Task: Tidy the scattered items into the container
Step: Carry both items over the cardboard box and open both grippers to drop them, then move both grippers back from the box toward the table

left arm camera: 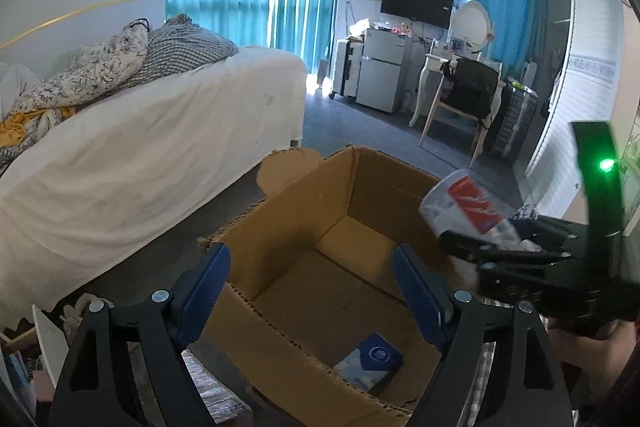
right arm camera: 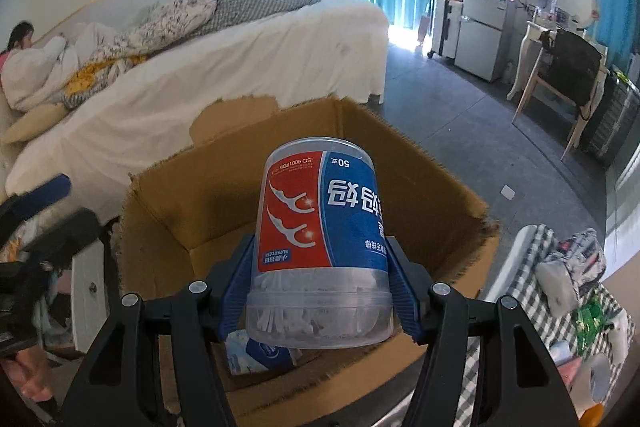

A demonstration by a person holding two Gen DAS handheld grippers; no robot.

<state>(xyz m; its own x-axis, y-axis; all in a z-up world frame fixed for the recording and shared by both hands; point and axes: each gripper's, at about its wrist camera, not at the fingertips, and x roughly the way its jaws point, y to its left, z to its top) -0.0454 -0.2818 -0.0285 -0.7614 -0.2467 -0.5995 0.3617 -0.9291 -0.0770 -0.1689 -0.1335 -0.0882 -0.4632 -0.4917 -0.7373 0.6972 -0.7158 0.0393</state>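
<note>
Right now the right gripper pinches the floss-pick tub upside down by its clear lidded end, over the open cardboard box. Judgement: lower it further past the rim before letting go, aim at bare floor of the box, not onto the blue tissue pack already lying in the near corner. Left gripper hangs over the near rim, fingers spread, nothing between them; it sits close to the drop path, so keep them apart. Torn flap at the far side is clear. More clutter waits on the checked cloth to the right.
</note>
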